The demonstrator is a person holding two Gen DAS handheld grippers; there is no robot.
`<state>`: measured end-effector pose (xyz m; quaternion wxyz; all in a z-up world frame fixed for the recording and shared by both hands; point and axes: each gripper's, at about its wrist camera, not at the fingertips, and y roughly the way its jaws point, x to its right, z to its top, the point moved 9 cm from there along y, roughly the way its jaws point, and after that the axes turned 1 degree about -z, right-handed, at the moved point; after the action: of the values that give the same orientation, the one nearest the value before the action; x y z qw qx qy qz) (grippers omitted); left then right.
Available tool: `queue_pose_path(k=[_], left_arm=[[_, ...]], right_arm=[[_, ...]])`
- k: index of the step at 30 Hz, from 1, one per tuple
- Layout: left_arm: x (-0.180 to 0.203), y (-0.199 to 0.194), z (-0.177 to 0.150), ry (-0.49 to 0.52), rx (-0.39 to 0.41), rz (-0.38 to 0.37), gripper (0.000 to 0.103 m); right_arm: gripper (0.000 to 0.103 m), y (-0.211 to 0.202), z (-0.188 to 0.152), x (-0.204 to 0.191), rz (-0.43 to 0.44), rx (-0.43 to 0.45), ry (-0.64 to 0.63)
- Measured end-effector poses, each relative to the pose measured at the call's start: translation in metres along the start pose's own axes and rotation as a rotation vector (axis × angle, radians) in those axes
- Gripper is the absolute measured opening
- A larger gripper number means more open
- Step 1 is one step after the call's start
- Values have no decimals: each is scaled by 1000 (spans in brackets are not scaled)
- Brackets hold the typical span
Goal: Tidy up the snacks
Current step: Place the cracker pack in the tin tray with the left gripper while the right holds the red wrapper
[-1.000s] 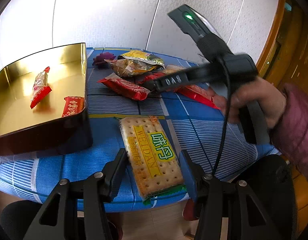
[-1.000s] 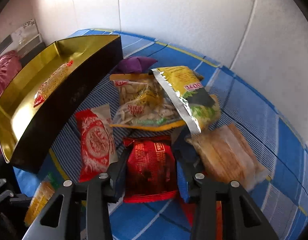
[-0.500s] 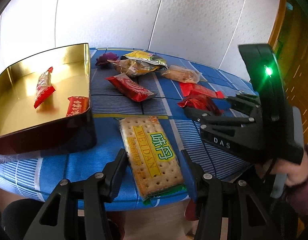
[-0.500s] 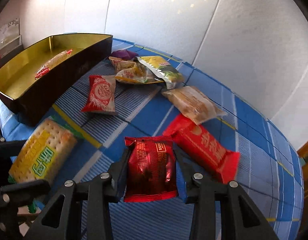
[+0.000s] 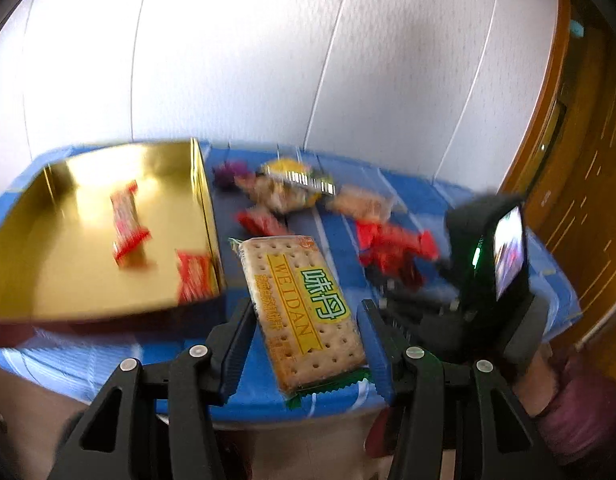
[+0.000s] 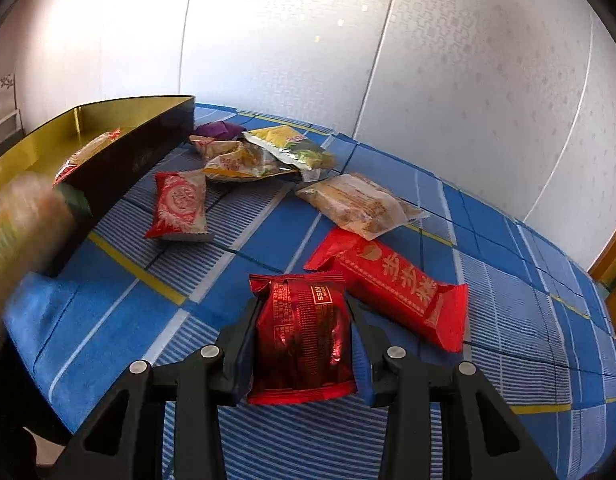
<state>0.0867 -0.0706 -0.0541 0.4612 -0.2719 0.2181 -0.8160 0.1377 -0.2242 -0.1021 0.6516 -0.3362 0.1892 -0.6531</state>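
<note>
A cracker packet (image 5: 304, 314) marked "WEIDAN" is clamped in the left gripper (image 5: 306, 344) beside the gold tin (image 5: 88, 240), long axis pointing away. A red foil pouch (image 6: 304, 336) marked "KISS" is gripped by the right gripper (image 6: 302, 344) above the blue tablecloth (image 6: 507, 300).

Snacks: two held off the cloth, two in the tin, the rest loose on the table.

Cracker pack (image 5: 304, 316), clear wrap with yellow-green label, clamped lengthwise in the left gripper (image 5: 308, 320), tilted. Dark red foil pouch (image 6: 304, 340) pinched upright in the right gripper (image 6: 304, 344). Gold-lined tin (image 5: 204, 200) holds a long red-ended bar (image 5: 128, 224) and a small red packet (image 5: 194, 280) at its near corner. On the checked cloth: red-white pouch (image 6: 180, 206), long red bar (image 6: 391, 284), clear pastry pack (image 6: 355, 204), heaped yellow bags (image 6: 264, 154), purple sweet (image 6: 218, 130) behind them.
</note>
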Motion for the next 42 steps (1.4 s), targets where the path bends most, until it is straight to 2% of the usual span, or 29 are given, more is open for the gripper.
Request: queue_pose_path(k=[5, 10, 15, 19, 24, 34, 42], left_arm=[[-40, 0, 50, -72, 33, 89, 52], [-99, 28, 94, -188, 7, 203, 52], [-135, 65, 98, -208, -68, 343, 52], [-135, 81, 96, -165, -78, 369, 52], [-130, 78, 93, -154, -68, 374, 53], [-103, 34, 62, -107, -5, 384, 55], [-91, 9, 41, -94, 4, 360, 55]], right_arm=[[41, -5, 6, 10, -7, 18, 35], [41, -8, 9, 14, -23, 29, 42], [41, -22, 20, 21, -50, 56, 76], [41, -34, 31, 29, -76, 87, 117], [41, -47, 43, 35, -79, 95, 168], [41, -71, 67, 21, -74, 151, 158], [41, -82, 75, 8, -70, 169, 122]])
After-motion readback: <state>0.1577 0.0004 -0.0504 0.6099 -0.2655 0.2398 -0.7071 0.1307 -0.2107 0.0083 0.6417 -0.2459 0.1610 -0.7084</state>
